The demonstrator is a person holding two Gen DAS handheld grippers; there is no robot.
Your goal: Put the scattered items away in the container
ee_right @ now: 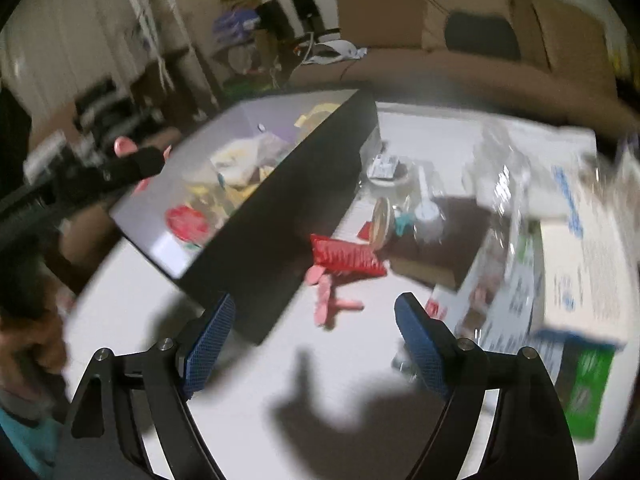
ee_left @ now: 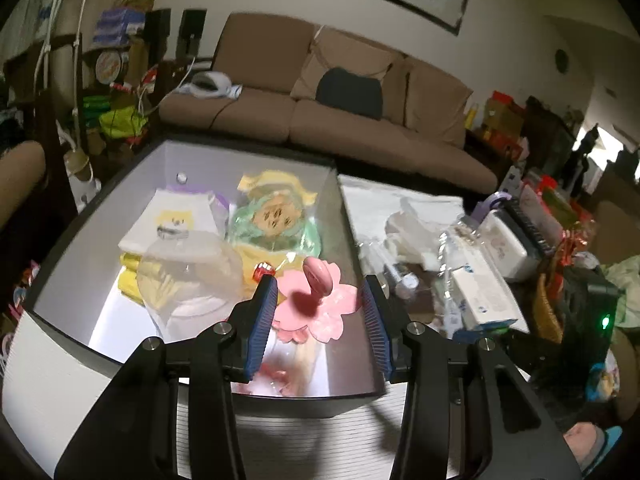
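Open black-walled container (ee_left: 100,216), white inside, holds a pink flower-shaped piece (ee_left: 320,312), clear plastic packs, cartoon packet. Red foil packet (ee_right: 346,258) and pink bits (ee_right: 332,304) lie on the table beside it.

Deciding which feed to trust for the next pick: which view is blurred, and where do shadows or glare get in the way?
Left wrist: fairly sharp; the pink flower in the box is readable, with glare on the box floor near the left gripper. Right wrist: heavily motion-blurred; a dark hand-shaped shadow on the table before the right gripper; red packet still discernible.
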